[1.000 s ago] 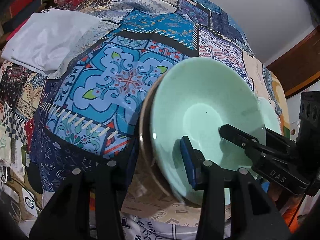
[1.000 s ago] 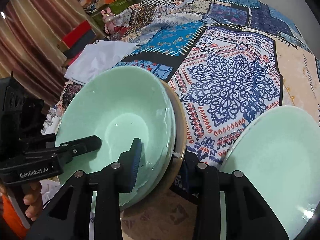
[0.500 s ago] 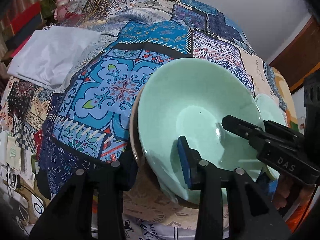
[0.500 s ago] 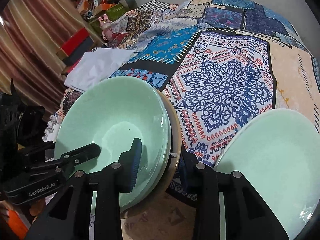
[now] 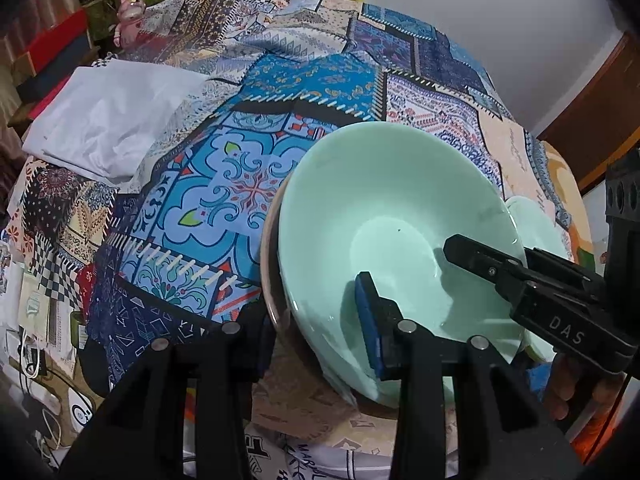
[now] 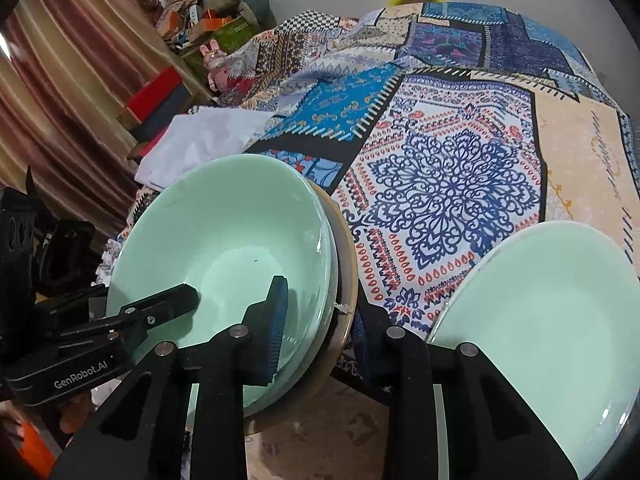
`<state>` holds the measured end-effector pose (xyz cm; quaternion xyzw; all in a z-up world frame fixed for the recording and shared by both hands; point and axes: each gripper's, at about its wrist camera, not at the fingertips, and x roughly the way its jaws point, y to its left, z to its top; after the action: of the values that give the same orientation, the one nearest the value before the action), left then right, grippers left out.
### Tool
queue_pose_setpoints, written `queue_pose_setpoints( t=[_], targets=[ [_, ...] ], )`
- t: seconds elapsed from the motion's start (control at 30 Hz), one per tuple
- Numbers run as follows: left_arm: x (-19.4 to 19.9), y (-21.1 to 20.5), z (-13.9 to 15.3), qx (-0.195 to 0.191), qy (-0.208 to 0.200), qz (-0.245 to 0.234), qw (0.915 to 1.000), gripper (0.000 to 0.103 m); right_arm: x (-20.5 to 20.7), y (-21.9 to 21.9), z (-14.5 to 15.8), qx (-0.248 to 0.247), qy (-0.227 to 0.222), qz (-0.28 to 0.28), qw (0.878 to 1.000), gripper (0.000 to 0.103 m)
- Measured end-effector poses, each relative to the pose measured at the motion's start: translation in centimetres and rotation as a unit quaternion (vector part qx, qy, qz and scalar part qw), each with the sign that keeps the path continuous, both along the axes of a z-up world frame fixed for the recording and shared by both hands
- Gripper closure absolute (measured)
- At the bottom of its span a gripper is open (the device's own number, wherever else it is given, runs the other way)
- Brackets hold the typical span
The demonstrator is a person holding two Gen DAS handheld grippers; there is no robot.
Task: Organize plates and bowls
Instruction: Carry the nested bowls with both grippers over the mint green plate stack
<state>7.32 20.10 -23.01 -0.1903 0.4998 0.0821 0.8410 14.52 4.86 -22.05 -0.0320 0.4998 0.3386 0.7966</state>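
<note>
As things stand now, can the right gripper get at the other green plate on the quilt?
Probably not yet. The right gripper has its jaws clamped on the rim of the bowl stack, closing further just now. The plate lies free beside it on the quilt, with nothing on it.

Both grippers are black plastic with silver screws and ribbed blue pads — the left gripper (image 5: 316, 320) stamped "GenRobot.AI", the right gripper (image 6: 320, 332) "DAS".

Lettering on my two tools

My black right hand-held gripper (image 5: 560, 312) reads "DAS"; my black left hand-held gripper (image 6: 120, 328) reads "GenRobot.AI".
</note>
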Motion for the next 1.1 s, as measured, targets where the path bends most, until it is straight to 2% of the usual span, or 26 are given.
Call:
queue_pose_setpoints(
  t=[0.53,1.1],
  targets=[
    [1.2,-3.2,4.3,0.011,-0.038,-0.032,0.9987,0.066,-0.4,-4.1,4.0,0.019,-0.041,-0.04,0.998,0.076],
    [3.5,-10.5,6.8,0.013,-0.06,-0.1,0.993,0.066,-0.6,-11.6,6.7,0.024,-0.07,-0.1,0.992,0.076]
  ],
)
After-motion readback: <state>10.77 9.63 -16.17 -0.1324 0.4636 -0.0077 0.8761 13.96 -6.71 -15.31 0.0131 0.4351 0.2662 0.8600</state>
